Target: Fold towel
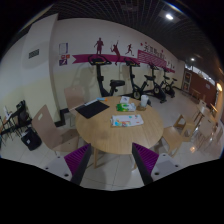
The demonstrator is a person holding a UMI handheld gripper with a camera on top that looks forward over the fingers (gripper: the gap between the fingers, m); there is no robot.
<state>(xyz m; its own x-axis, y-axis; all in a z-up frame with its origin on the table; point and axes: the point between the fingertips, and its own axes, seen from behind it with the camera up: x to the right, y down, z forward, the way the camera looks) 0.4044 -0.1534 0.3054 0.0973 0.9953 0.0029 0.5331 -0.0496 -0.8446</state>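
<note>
I can make out what I take to be the towel, a pale white-and-green folded cloth [127, 121], lying on the round light wooden table [100, 131] near the middle of the frame, a little right of centre; at this range I cannot be sure of its folds. Just behind it, toward the table's far edge, sits a small green-and-white item [125, 104] that I cannot identify, and I cannot tell whether it is a container or what it might hold. Left of those, a flat dark rectangular object [91, 108] rests on the tabletop, tilted at an angle.

My gripper [112, 163] is held back from the table at the bottom of the frame, its fingers spread wide apart with nothing between them; the purple pads [146, 160] show on both inner faces, and the table's near edge lies just ahead of them.

Light wooden chairs [46, 124] stand around the table, at left and right. Beyond, across the upper middle, a row of black exercise bikes [150, 85] lines a white wall with a magenta banner of figures [100, 50]. A bright ceiling light [169, 16] sits at upper right.
</note>
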